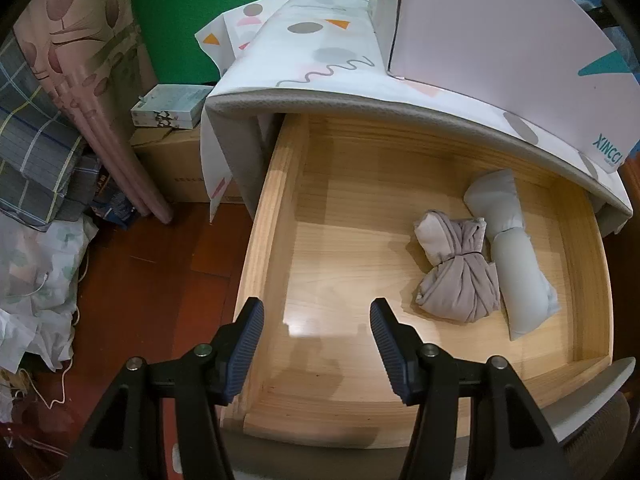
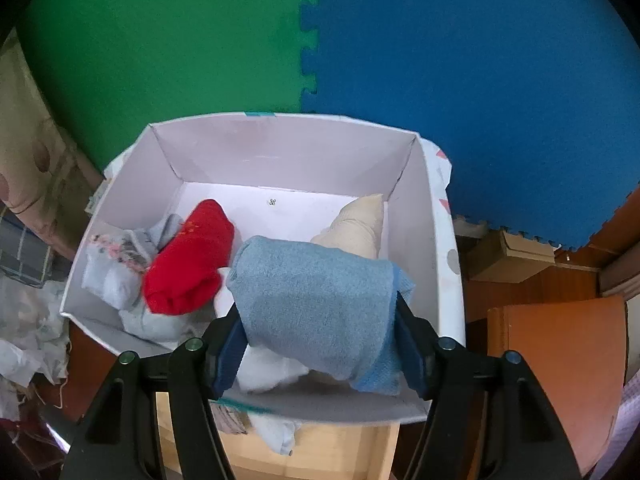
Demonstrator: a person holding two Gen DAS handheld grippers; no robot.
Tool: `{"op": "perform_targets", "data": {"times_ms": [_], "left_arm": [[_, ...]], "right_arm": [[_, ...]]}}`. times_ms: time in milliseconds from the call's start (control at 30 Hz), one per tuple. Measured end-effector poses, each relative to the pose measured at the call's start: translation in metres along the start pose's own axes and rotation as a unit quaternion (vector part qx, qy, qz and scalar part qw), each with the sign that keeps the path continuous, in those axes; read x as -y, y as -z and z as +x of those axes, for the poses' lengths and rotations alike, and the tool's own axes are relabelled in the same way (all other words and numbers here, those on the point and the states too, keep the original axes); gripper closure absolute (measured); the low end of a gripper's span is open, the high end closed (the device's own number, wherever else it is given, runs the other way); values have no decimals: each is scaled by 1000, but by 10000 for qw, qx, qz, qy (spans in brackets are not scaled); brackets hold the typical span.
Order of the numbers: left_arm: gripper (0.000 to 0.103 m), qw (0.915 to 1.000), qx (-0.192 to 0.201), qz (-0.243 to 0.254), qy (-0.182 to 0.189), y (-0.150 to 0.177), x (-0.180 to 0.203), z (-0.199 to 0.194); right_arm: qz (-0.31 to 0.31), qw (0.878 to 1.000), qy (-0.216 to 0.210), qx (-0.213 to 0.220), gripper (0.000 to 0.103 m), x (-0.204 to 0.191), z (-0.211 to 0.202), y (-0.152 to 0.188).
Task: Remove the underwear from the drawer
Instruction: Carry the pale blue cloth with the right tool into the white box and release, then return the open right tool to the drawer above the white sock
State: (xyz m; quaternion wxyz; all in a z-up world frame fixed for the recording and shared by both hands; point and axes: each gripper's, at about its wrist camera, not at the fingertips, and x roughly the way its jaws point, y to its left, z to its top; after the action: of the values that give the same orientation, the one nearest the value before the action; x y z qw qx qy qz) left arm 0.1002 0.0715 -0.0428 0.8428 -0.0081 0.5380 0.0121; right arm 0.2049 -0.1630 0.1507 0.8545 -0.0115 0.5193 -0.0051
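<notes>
A rolled light-blue terry-cloth underwear bundle sits clamped between the two dark-blue ribbed pads of the right gripper, held over the near part of an open white cardboard box. Inside that box lie a rolled red knit piece, a cream-coloured rolled piece against the right wall, and pale grey-white floral pieces at the left.

In the left wrist view, the pale wooden drawer stands pulled open beneath a top covered by a white cloth printed with grey circles and coloured triangles. Two more pieces lie on the drawer floor toward its right side: a knotted mauve-grey underwear bundle and, touching it on the right, a rolled pale grey-white bundle. The left gripper hangs over the drawer's front left part with its jaws spread wide and nothing between them, well apart from both bundles.

Behind the box, green and blue foam mats interlock.
</notes>
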Motion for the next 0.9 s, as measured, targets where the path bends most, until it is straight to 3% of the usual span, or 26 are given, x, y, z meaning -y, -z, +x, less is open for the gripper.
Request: {"op": "perform_targets", "data": {"times_ms": [133, 367, 567, 733, 900], "left_arm": [[46, 10000, -16, 6, 4, 0, 0, 1], [46, 10000, -52, 16, -31, -1, 2, 4], [46, 9999, -62, 32, -88, -1, 5, 5], [46, 9999, -75, 36, -127, 0, 4, 4], [46, 9998, -73, 67, -171, 1, 4, 3]], "right_arm": [[45, 9999, -14, -113, 35, 0, 13, -4], [24, 10000, -31, -31, 23, 4, 1, -2], [-58, 9998, -159, 80, 22, 4, -26, 6], [-369, 9986, -352, 117, 22, -5, -49, 33], [-772, 9961, -401, 114, 28, -21, -57, 84]]}}
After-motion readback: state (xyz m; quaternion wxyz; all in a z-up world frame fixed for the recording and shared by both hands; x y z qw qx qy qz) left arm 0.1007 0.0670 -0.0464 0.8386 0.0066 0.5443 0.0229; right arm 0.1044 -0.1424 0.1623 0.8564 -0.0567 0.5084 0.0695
